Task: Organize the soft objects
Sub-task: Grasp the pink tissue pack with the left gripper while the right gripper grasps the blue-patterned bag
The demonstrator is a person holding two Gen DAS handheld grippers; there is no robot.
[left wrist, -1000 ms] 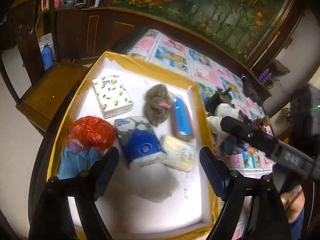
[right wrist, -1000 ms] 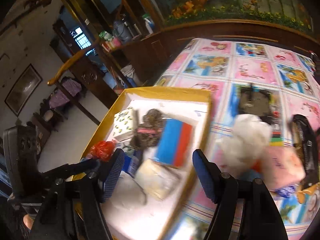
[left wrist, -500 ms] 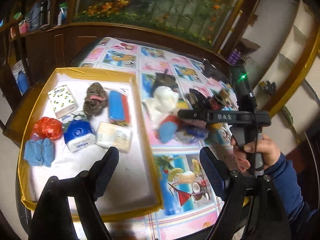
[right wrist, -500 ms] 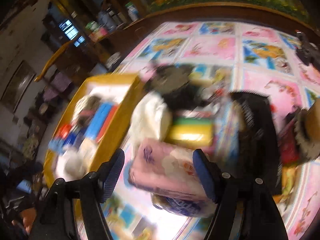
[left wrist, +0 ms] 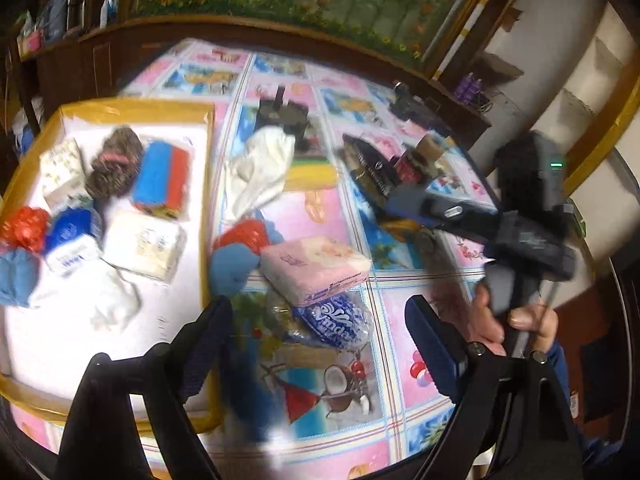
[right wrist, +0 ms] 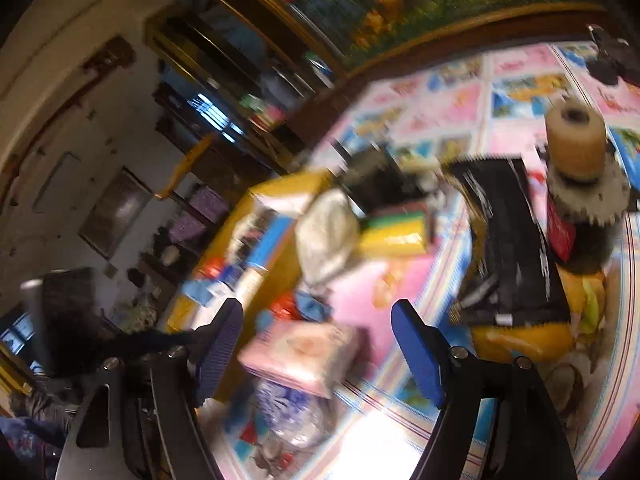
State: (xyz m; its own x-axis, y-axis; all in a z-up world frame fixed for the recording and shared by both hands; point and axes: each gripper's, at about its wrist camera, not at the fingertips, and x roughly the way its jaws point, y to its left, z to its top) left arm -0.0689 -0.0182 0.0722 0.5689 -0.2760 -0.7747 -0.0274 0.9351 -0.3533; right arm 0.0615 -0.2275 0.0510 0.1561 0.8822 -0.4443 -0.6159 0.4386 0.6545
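Left gripper (left wrist: 318, 338) and right gripper (right wrist: 316, 344) jaws opening (both empty), pink tissue pack (left wrist: 316, 270) on the counter (left wrist: 340, 216), yellow-rimmed tray (left wrist: 136, 106) beside it.

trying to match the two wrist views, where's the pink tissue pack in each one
Left wrist view: the pink tissue pack lies on the tablecloth at centre, just right of the yellow tray, resting partly on a blue-printed pack.
Right wrist view: blurred, low centre, between the jaws' blue pads but not touched.
Shared landmark: the white cloth beyond it, beside the tray's edge.
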